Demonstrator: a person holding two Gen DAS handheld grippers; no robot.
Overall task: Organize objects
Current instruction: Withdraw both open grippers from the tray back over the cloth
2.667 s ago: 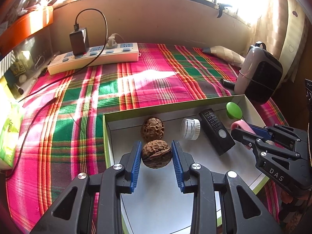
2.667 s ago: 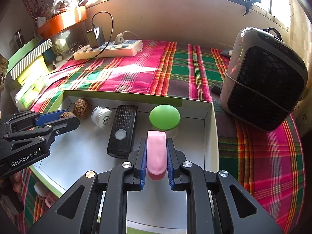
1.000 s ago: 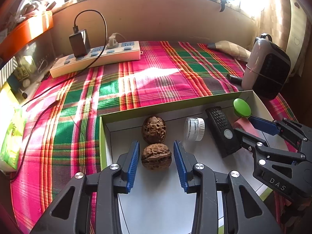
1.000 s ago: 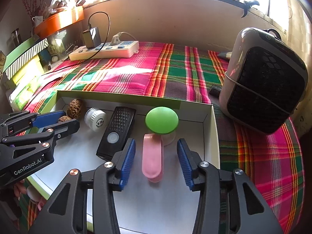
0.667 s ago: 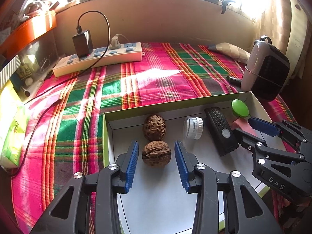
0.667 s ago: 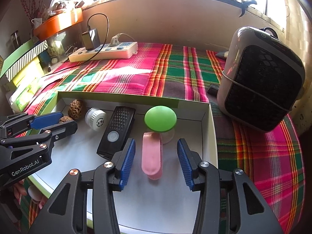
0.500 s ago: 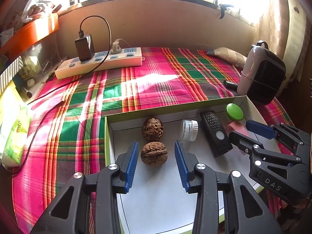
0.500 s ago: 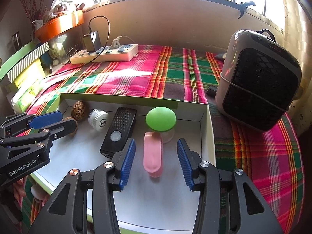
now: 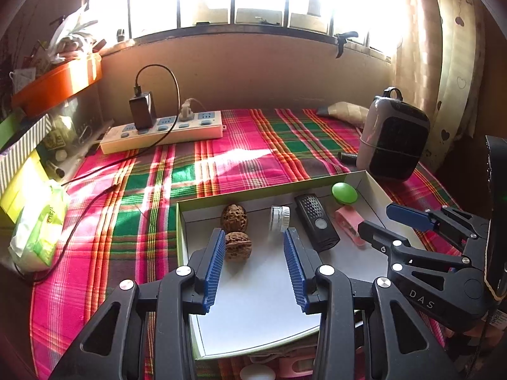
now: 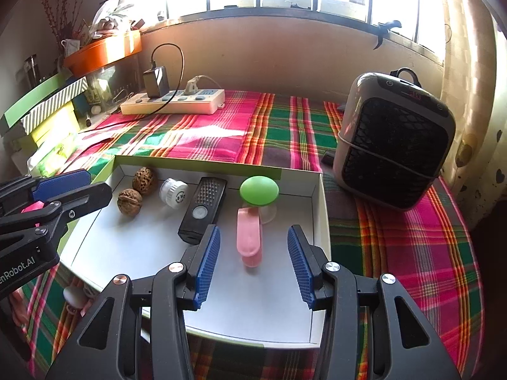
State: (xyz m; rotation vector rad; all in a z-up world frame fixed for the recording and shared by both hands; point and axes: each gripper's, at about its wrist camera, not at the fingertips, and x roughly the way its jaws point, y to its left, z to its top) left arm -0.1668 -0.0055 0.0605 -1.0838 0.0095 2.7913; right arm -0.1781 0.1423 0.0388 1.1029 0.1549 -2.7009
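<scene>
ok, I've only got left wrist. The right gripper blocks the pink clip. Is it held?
Observer: No. On right wrist the clip lies free in the box. The right gripper is open, pads clear of it on both sides.
Operator: The near walnut looks stuck to my left pad.
Observer: It isn't. The walnut sits past the left gripper tips, with a gap. Those jaws have just been opening, nothing between them.
Operator: Green thing?
Observer: A green cap on a clear base, with the clip's far end at that base.
</scene>
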